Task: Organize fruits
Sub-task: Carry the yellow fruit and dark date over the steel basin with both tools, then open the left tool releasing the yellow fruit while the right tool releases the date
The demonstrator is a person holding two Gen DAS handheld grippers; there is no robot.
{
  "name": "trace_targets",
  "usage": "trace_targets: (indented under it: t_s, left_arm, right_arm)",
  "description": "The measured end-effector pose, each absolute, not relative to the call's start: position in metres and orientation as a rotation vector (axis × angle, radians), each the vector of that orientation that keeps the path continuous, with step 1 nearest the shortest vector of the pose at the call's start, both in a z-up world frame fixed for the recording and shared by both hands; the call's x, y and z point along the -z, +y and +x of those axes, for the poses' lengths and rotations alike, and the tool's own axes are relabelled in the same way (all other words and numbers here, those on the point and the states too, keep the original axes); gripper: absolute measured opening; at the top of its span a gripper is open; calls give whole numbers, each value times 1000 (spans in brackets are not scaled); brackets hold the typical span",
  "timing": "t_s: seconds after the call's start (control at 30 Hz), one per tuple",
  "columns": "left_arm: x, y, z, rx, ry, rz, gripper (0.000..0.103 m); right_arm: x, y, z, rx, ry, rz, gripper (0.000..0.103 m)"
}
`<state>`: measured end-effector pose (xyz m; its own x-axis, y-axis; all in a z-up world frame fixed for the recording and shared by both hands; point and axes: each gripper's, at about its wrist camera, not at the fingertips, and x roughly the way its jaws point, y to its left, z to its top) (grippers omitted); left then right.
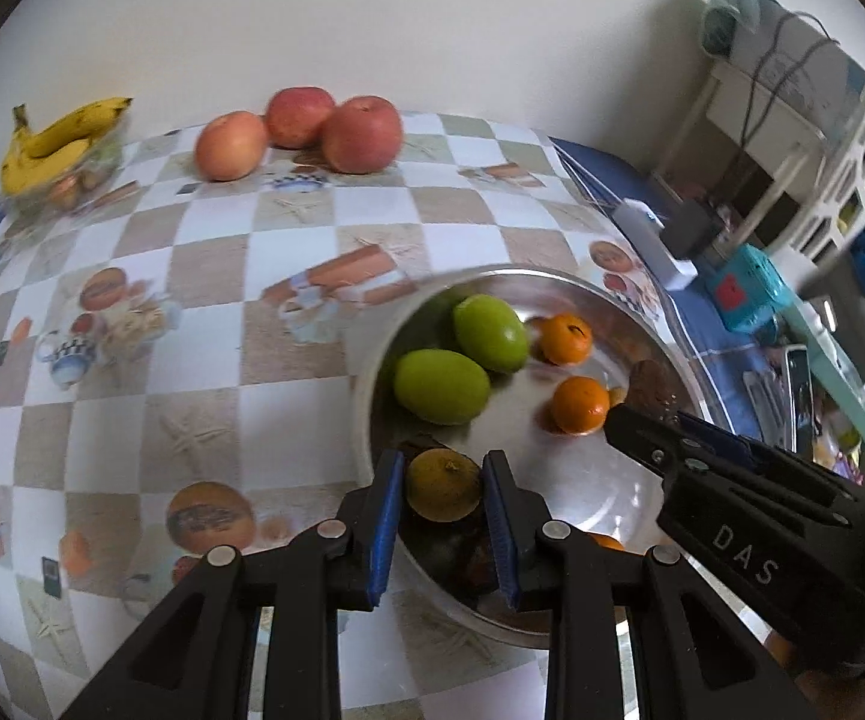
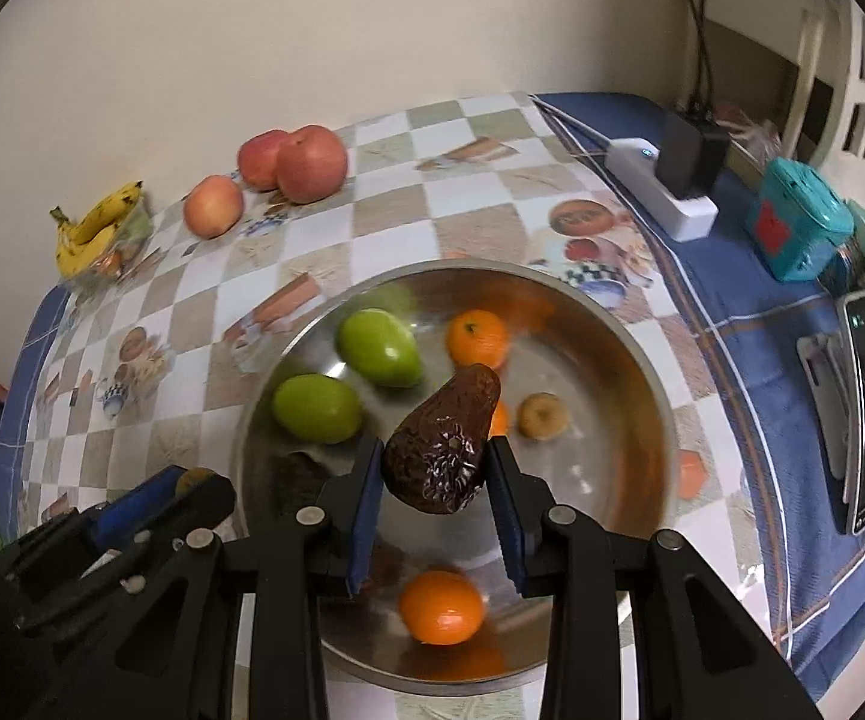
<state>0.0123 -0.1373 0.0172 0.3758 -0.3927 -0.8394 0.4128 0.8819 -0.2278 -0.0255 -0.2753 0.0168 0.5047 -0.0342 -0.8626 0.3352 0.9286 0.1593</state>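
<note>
Avocado (image 2: 441, 450), dark and wrinkled, clamped between pads of right gripper (image 2: 435, 501), held above steel bowl (image 2: 642, 360); jaws closed to fruit width, not fully. Yellow-green citrus (image 1: 443, 483) pinched between pads of left gripper (image 1: 441, 516), low over near-left rim of same bowl; whether lifted or resting on the metal, cannot tell.

Loose in bowl: 2 green mangoes (image 2: 378, 348) (image 2: 317, 408), 2 clear tangerines (image 2: 477, 338) (image 2: 441, 606), a 3rd half hidden behind avocado, 1 small tan fruit (image 2: 543, 415).

Outside bowl, on checked tablecloth (image 1: 222, 360) near wall: 3 apples (image 1: 362, 133) grouped, bananas (image 1: 51, 144) in a clear dish at far left corner.

Judged status: partway. Apples and bananas look sorted. Bowl holds mixed kinds; 2 pieces in hand, destination not evident. Remaining: roughly 6 bowl fruits to separate by type.
</note>
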Motion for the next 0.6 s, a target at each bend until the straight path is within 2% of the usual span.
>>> trace_targets:
  t_s: [0.6]
  left_arm:
    - [5, -138, 22, 527, 1106, -10, 29]
  right_arm:
    - [16, -274, -16, 222, 1134, 321, 36]
